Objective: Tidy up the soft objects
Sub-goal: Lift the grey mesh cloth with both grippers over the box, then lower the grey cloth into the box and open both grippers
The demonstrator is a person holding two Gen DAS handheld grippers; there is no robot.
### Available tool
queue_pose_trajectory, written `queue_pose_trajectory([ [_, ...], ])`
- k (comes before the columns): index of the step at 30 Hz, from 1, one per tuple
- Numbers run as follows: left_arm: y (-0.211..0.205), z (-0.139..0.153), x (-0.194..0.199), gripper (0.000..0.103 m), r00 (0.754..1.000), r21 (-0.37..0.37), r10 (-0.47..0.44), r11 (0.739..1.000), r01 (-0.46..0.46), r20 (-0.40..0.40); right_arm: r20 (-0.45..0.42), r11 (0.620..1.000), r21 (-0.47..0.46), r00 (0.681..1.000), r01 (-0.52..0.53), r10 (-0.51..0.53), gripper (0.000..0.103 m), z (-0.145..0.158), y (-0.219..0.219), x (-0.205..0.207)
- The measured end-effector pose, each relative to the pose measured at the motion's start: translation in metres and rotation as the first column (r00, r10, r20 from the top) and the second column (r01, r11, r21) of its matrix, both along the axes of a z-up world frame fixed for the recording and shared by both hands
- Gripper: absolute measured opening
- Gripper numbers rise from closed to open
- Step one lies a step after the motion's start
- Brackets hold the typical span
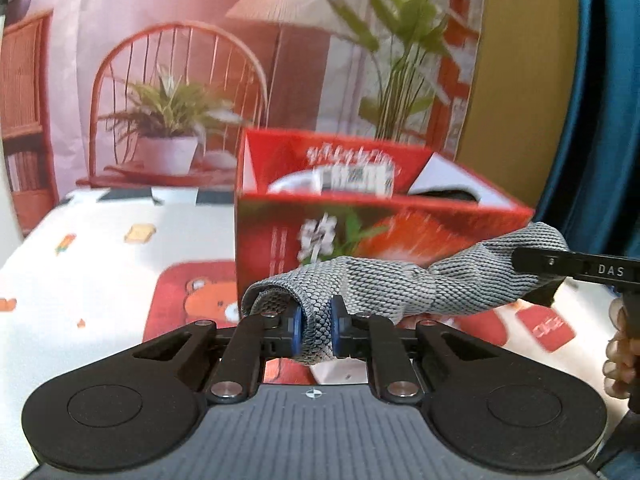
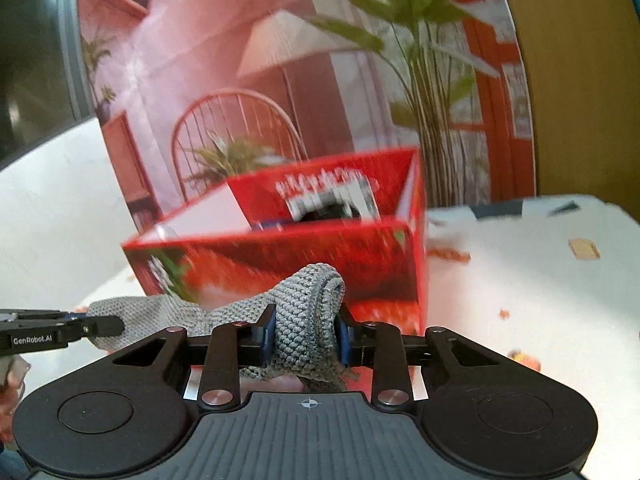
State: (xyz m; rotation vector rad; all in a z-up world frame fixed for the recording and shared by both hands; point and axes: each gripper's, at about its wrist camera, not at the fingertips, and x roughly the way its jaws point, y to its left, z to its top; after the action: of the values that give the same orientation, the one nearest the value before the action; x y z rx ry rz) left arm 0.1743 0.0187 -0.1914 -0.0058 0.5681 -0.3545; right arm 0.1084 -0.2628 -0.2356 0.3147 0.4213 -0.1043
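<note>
A grey knitted cloth hangs stretched between my two grippers, lifted off the table. My left gripper is shut on one bunched end of it, the blue pads pressing the fabric. My right gripper is shut on the other end, where the grey knitted cloth folds thickly between the pads. In the left wrist view the right gripper's black fingers clamp the far end at the right. In the right wrist view the left gripper's fingers show at the left edge. Just behind the cloth stands an open red box with items inside.
The red box sits on a table with a white printed cover showing bear pictures. A backdrop printed with a chair, lamp and plants rises behind. A person's hand is at the right edge. Blue fabric hangs far right.
</note>
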Motion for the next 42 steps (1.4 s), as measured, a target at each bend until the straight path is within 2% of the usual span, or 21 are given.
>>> queue_pose_trajectory([
  [5,0.000,0.032,-0.007,0.015,0.998,-0.039,0.006,0.999,-0.004,0.069,0.071,0.999,-0.030,0.997,-0.021,0.023,0.027,0.035,-0.001,-0.004],
  [9,-0.007,0.053,-0.002,0.015,0.993,-0.038,-0.004,0.999,0.009,0.118,0.109,0.998,-0.057,0.994,-0.026,0.032,0.027,0.061,-0.006,0.003],
  [14,-0.020,0.071,0.023,0.015,0.987,-0.025,-0.007,1.000,0.012,0.158,0.121,0.994,-0.109,0.992,-0.006,0.020,0.026,0.083,-0.015,0.023],
  [18,-0.036,0.074,0.049,0.015,0.987,0.012,-0.013,1.000,0.011,0.162,0.110,0.990,-0.134,0.993,0.055,-0.040,0.026,0.092,-0.020,0.046],
  [24,-0.051,0.064,0.094,0.015,0.993,0.040,-0.002,0.999,-0.002,0.114,0.084,0.981,-0.181,0.995,0.076,-0.062,0.025,0.089,-0.023,0.089],
  [31,-0.056,0.041,0.138,0.015,0.999,0.055,0.016,0.998,-0.018,0.030,-0.009,0.968,-0.244,0.998,0.059,-0.064,0.025,0.069,-0.029,0.135],
  [37,-0.061,0.019,0.157,0.015,0.999,0.077,-0.002,0.997,0.005,-0.041,-0.135,0.969,-0.244,0.987,0.047,-0.082,0.025,0.045,-0.040,0.160],
  [42,-0.059,0.014,0.161,0.015,0.999,0.082,-0.005,0.997,0.010,-0.053,-0.171,0.971,-0.236,0.983,0.029,-0.070,0.027,0.037,-0.044,0.163],
])
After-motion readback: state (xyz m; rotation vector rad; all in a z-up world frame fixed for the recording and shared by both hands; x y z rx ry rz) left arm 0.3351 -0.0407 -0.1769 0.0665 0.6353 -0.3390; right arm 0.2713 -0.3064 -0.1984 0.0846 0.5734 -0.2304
